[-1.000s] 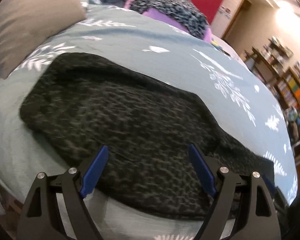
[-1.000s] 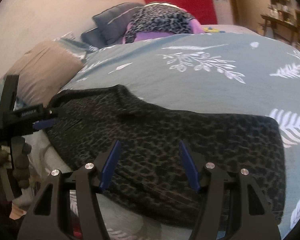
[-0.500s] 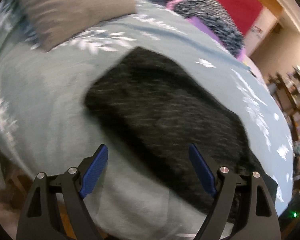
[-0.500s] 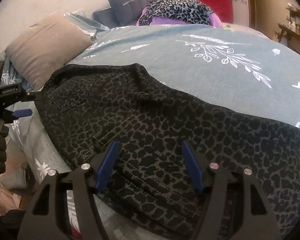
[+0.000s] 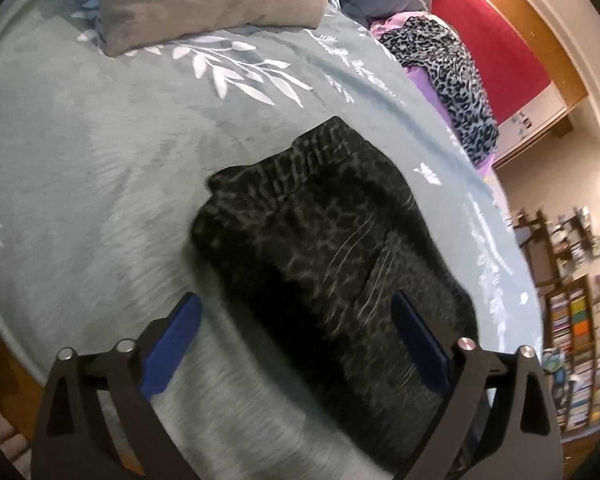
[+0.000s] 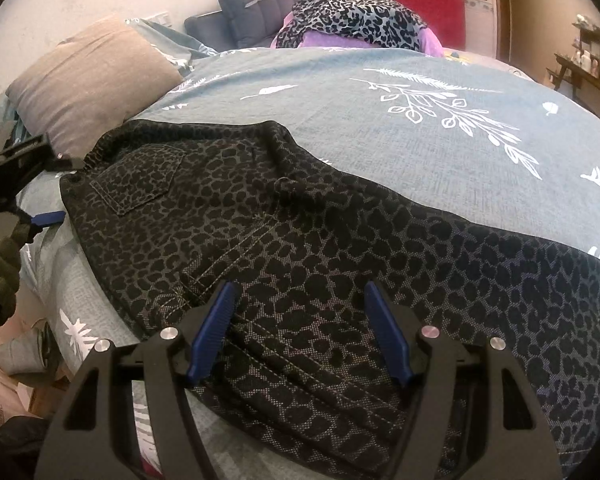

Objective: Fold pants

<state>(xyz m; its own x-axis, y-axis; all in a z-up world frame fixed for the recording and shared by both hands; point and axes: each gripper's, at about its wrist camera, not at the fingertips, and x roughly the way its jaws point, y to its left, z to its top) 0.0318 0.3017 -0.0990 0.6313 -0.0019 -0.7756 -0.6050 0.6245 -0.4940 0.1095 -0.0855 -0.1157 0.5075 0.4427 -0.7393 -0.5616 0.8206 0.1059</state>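
Across the near part of the bed (image 6: 440, 128), on a blue-grey cover printed with white leaves, lie the pants (image 6: 300, 240): dark cloth with a black leopard pattern, folded lengthwise into one long band. Waistband end toward the tan pillow (image 6: 88, 80), with a patch pocket (image 6: 140, 180) facing up; leg end toward the right of the right wrist view.

Left gripper (image 5: 296, 340): blue-padded fingers (image 5: 172, 344) spread wide, having just been opening further, with nothing gripped. It hovers at the waistband end; one finger shows over bare cover, the other over the dark cloth. Seen from the right wrist view, the left gripper (image 6: 40, 184) sits just beside the waistband corner; whether it touches the cloth cannot be told. A gloved hand (image 6: 0, 264) holds it.

Right gripper (image 6: 300, 328): fingers (image 6: 212, 332) parted to a moderate width, having opened slightly over the past second, and pinching nothing. It is over the near edge of the pants at about mid-length, where stitched seams run.

Background: a dark quilted cushion (image 6: 256, 8), a heap of grey leopard-print and purple fabric (image 6: 360, 12), a red panel (image 5: 496, 52), and bookshelves (image 5: 576, 332).
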